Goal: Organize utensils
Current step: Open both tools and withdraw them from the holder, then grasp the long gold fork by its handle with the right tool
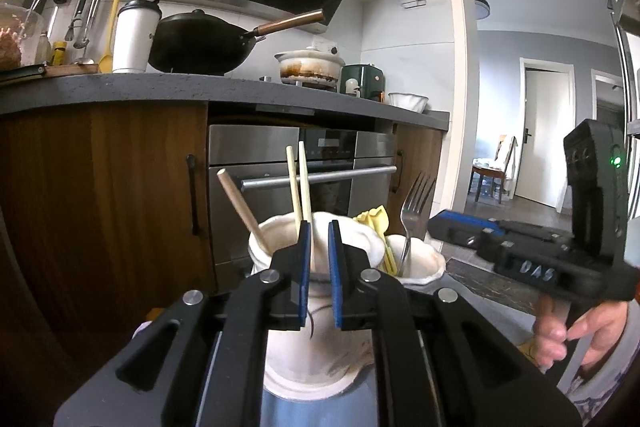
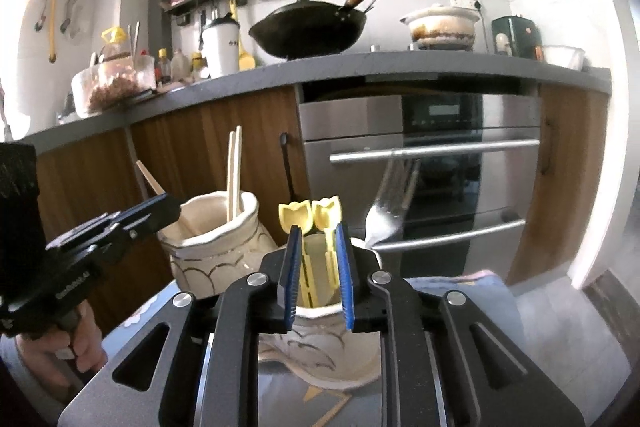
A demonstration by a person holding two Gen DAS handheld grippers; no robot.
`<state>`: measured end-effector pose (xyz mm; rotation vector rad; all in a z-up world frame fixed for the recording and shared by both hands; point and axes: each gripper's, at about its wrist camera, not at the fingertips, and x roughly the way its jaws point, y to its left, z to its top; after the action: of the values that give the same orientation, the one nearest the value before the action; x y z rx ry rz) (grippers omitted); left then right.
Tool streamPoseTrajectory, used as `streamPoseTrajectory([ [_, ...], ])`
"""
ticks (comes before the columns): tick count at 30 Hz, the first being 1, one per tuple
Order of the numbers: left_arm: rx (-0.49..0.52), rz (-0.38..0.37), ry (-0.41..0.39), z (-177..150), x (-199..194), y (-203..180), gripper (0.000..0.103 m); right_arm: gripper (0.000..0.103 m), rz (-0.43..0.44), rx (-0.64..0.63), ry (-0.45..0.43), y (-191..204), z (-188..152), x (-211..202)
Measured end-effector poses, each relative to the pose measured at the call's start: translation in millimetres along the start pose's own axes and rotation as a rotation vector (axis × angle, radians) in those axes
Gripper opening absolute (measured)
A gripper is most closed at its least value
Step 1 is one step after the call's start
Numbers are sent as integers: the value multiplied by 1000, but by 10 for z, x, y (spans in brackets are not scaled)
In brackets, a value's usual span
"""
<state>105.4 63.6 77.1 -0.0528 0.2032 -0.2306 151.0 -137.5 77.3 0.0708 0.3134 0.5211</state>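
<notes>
The left hand-held gripper (image 1: pixel 319 231) is seen with its blue pads a narrow gap apart and nothing pressed between them; it hovers just before the rim of the larger jar (image 1: pixel 316 311). The right hand-held gripper (image 2: pixel 318 239) is parted somewhat wider, and the yellow utensils (image 2: pixel 310 217) show through the gap – no pad can be seen pressing on them, so they are judged released.

Much of the sorting appears done. A pair of pale chopsticks (image 1: pixel 299 183) and a wooden handle (image 1: pixel 239 205) are stood in the larger jar, while the yellow utensils and a metal fork (image 2: pixel 386 215) are stood in the smaller jar (image 2: pixel 320 343) just beside it. Whether loose utensils remain on the bench cannot be told – little of its surface is shown.

Both jars are glazed cream ceramic, wavy at the rim, with thin dark scalloped lines. The chopsticks are slender and matte, the fork shiny with curved tines, and the yellow pieces look like moulded plastic with tulip-shaped tops.
</notes>
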Motion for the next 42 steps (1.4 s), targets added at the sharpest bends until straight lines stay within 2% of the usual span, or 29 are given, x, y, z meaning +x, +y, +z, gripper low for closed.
streamPoseTrajectory([
  [1, -2, 2, 2, -12, -22, 2, 18, 25, -2, 3, -3, -16, -9, -33],
  [5, 4, 14, 11, -72, -122, -31, 24, 29, -19, 15, -15, -76, -66, -213],
  [8, 1, 22, 11, -115, -226, -59, 42, 38, -38, 22, -21, -132, -106, -332],
  [9, -3, 22, 10, -124, -255, -62, 52, 47, -45, 29, -22, -164, -127, -381],
  [10, -6, 24, 7, -142, -293, -71, 57, 56, -49, 33, -22, -183, -139, -406],
  [12, -1, 32, 8, -190, -356, -93, 60, 62, -72, 46, -19, -250, -197, -478],
  [15, 0, 46, 23, -271, -404, -102, 76, 70, -105, 62, 5, -335, -280, -517],
  [19, -7, 62, 49, -362, -457, -117, 89, 82, -139, 86, 49, -433, -407, -540],
  [22, -14, 59, 74, -438, -497, -138, 93, 88, -162, 92, 84, -478, -503, -555],
  [28, -7, 46, 111, -509, -535, -212, 97, 90, -193, 99, 170, -519, -694, -528],
  [35, 3, 26, 246, -646, -410, -314, 97, 91, -227, 46, 281, -471, -881, -501],
  [42, 38, -1, 320, -798, -295, -433, 97, 91, -247, 18, 345, -436, -996, -460],
])
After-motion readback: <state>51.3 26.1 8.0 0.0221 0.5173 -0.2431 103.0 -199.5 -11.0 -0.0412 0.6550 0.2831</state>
